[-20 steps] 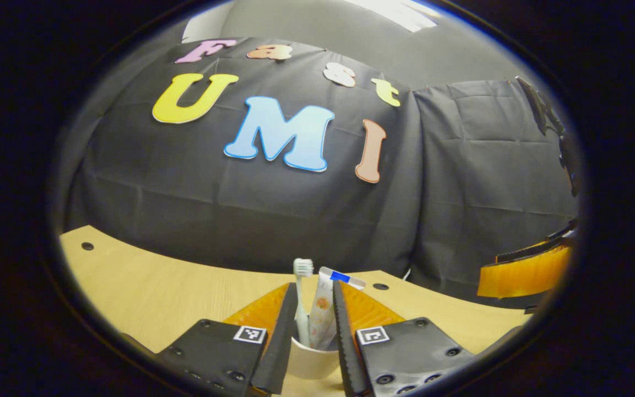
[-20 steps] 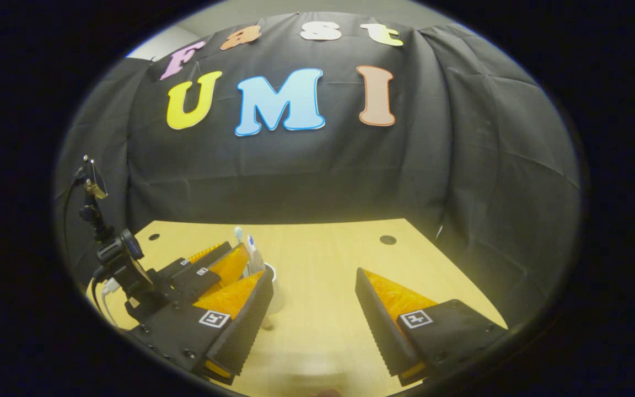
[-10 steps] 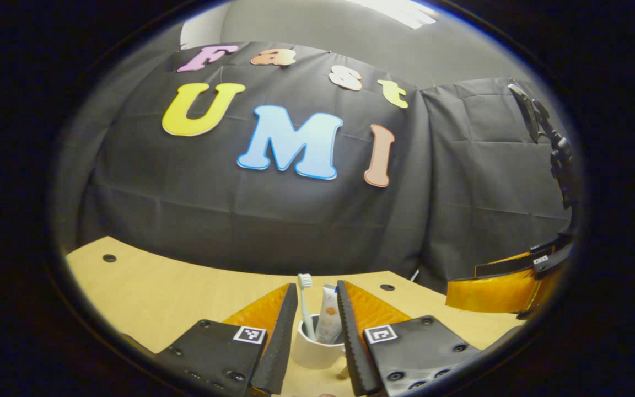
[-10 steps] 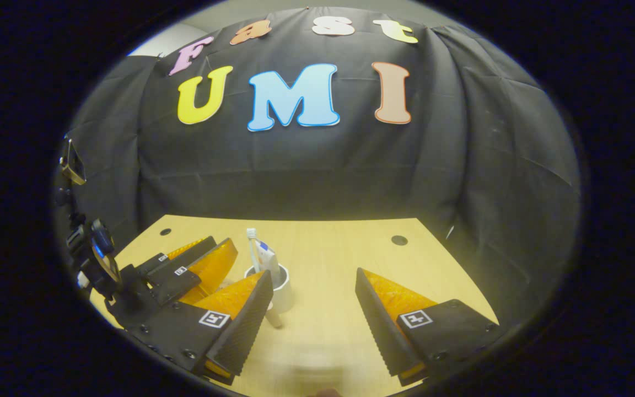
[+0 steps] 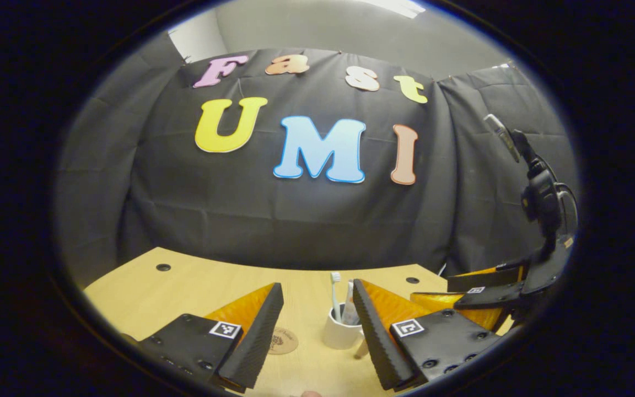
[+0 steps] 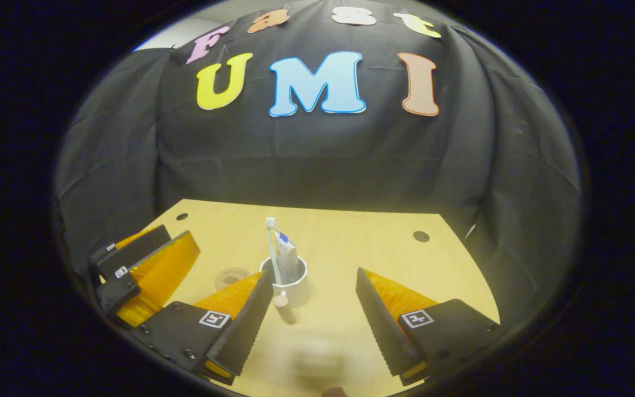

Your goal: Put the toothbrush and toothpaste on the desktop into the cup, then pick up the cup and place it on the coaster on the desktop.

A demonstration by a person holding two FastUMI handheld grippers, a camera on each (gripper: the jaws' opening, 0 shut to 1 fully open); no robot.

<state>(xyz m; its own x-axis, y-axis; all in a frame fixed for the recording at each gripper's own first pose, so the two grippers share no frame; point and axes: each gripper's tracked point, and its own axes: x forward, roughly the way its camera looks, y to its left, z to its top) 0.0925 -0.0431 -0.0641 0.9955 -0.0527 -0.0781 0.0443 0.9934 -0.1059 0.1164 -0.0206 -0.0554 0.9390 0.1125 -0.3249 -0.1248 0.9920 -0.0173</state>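
Sizing up the gap between cup and coaster — that sideways offset is what my next move is turning on.

I am holding my left gripper point(image 5: 312, 325) spread wide and pinching nothing, and the white cup point(image 5: 341, 334) is standing on the desktop point(image 5: 185, 286) just ahead, toward the right finger of the pair. The toothbrush point(image 5: 335, 295) and toothpaste point(image 5: 349, 309) are already standing upright inside it, long axes near vertical. The round coaster point(image 5: 282, 340) is lying flat to the left of the cup, near it but apart from it. My right gripper point(image 6: 313, 309) is also hanging open and empty, with the cup ahead, close by its left finger. I am judging both about equally near — the left is on the coaster's side, so it suits the carry. A small capped piece point(image 6: 284, 307) is lying beside the cup's base.
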